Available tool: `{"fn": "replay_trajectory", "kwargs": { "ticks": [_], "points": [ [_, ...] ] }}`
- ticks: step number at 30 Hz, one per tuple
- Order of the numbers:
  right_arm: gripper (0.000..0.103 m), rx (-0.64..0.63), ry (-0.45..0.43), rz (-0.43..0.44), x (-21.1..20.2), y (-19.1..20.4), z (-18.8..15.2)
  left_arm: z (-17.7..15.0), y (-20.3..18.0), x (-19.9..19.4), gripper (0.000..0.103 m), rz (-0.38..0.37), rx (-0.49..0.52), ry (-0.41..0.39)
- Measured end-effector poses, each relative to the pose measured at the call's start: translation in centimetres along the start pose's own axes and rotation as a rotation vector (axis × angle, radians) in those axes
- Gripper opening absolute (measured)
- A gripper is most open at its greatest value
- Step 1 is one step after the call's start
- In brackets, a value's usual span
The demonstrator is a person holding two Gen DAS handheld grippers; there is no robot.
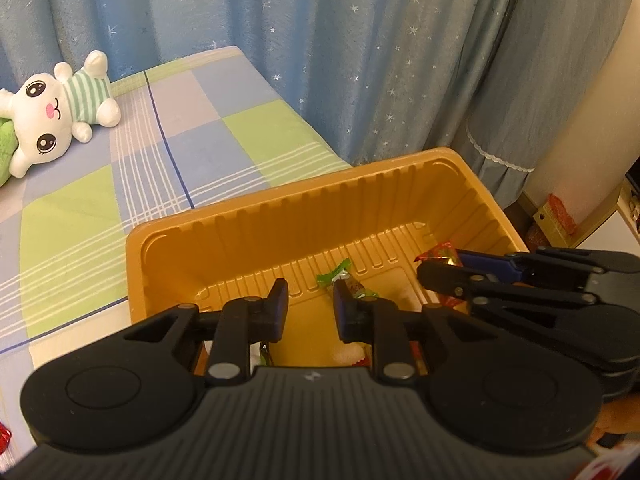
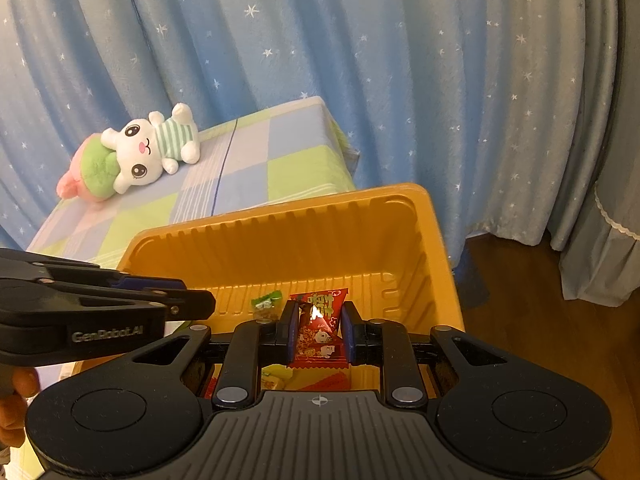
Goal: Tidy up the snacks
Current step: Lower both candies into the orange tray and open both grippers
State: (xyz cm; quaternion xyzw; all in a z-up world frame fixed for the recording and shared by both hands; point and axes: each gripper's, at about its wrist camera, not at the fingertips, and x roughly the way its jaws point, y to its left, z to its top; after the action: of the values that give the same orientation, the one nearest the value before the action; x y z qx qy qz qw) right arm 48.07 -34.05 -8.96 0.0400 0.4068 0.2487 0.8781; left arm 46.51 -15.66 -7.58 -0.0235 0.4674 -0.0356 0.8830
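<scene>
An orange ribbed plastic tray (image 1: 280,204) (image 2: 280,220) stands on a checked cloth. My left gripper (image 1: 310,300) hangs low inside it, its jaws a little apart with only tray floor between them. A green-wrapped candy (image 1: 338,274) (image 2: 266,302) lies on the tray floor just past its right fingertip. My right gripper (image 2: 320,334) is shut on a red snack packet (image 2: 320,328), held upright over the tray's right part. In the left wrist view, the right gripper (image 1: 436,266) reaches in from the right with the red packet (image 1: 438,254) at its tip. The left gripper (image 2: 196,294) enters the right wrist view from the left.
More wrapped snacks (image 2: 276,380) lie at the tray's near end, partly hidden by the grippers. A white plush rabbit (image 1: 56,108) (image 2: 148,148) lies on the checked cloth (image 1: 180,140) at the far left. Blue starred curtains hang behind. Wooden floor (image 2: 520,280) shows to the right.
</scene>
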Motion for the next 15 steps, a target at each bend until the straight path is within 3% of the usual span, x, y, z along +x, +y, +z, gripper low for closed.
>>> {"fn": "replay_trajectory", "kwargs": {
  "ticks": [12,14,15],
  "points": [
    [0.024,-0.007,-0.010,-0.034,0.5,0.8,0.7,0.2,1.1,-2.3,0.023,-0.008,-0.026,-0.046],
    [0.028,-0.003,-0.010,-0.031,0.4,0.9,0.8,0.1,1.2,-2.9,0.024,-0.011,-0.027,-0.055],
    [0.039,-0.002,-0.016,-0.032,0.2,0.9,0.8,0.1,1.3,-3.2,0.025,-0.012,-0.029,-0.061]
  ]
}}
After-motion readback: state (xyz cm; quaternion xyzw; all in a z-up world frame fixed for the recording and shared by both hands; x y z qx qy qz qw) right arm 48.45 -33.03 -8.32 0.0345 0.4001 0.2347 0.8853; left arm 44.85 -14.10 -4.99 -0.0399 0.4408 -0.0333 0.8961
